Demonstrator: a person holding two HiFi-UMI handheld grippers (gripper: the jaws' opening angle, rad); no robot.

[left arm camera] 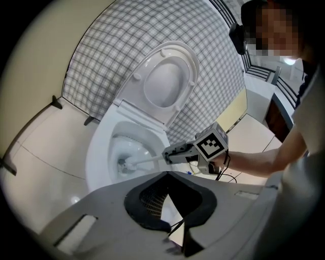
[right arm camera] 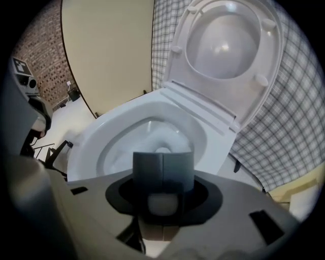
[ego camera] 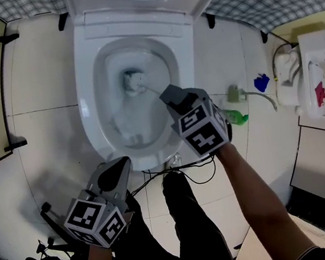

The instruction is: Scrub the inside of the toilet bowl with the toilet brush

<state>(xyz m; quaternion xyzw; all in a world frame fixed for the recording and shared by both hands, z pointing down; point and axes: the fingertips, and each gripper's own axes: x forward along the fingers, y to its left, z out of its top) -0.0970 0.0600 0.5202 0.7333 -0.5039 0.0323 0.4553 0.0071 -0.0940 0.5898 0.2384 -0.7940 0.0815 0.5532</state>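
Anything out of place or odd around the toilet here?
Nothing spilled or damaged. The toilet brush is in the toilet bowl, held by the right gripper. Only a loose black cable trails on the floor at the toilet's base.

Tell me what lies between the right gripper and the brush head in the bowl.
Only the brush handle, gripped by the right gripper; the head view shows it.

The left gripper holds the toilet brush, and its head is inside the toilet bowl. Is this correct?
No, not the left. The right gripper holds the toilet brush, and its head is inside the toilet bowl; the head view shows this.
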